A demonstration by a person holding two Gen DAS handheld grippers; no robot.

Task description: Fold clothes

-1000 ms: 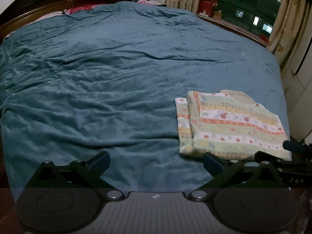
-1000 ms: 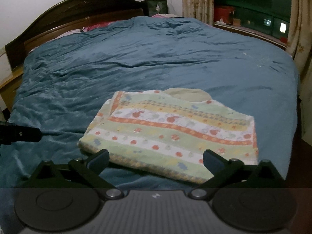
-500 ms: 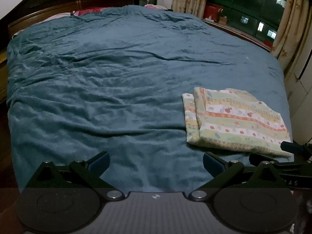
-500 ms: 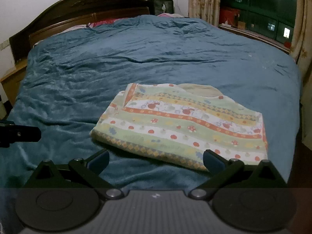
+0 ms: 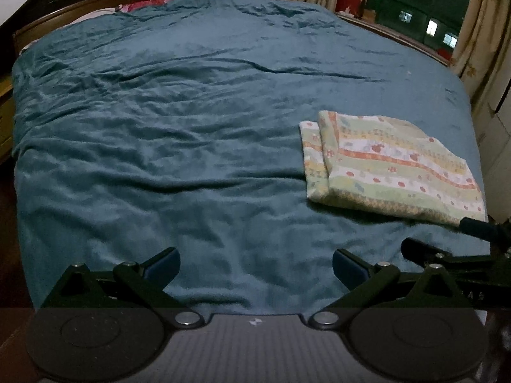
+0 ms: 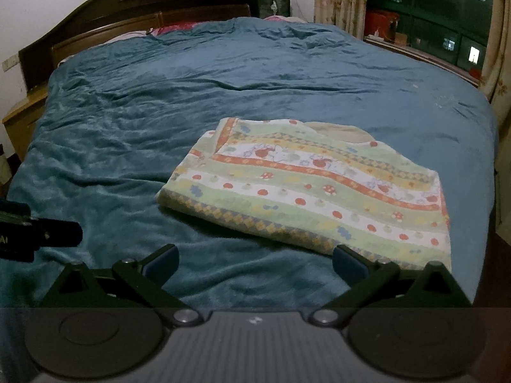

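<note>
- We judge the folding done — the patterned garment (image 6: pixel 306 188) lies as a flat rectangle on the blue bedspread (image 6: pixel 198 102), near its right edge.
- Our left gripper (image 5: pixel 255 266) and right gripper (image 6: pixel 255 263) both stand spread and empty — nothing seems left.

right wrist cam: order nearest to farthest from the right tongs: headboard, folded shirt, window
1. Folded shirt, just ahead of the right tongs, slightly right.
2. Window, far right, past the bed's side.
3. Headboard, far left, at the bed's far end.

bed (image 6: pixel 287 73), teal blanket (image 6: pixel 159 121); folded garment (image 6: pixel 313 188) on top
</note>
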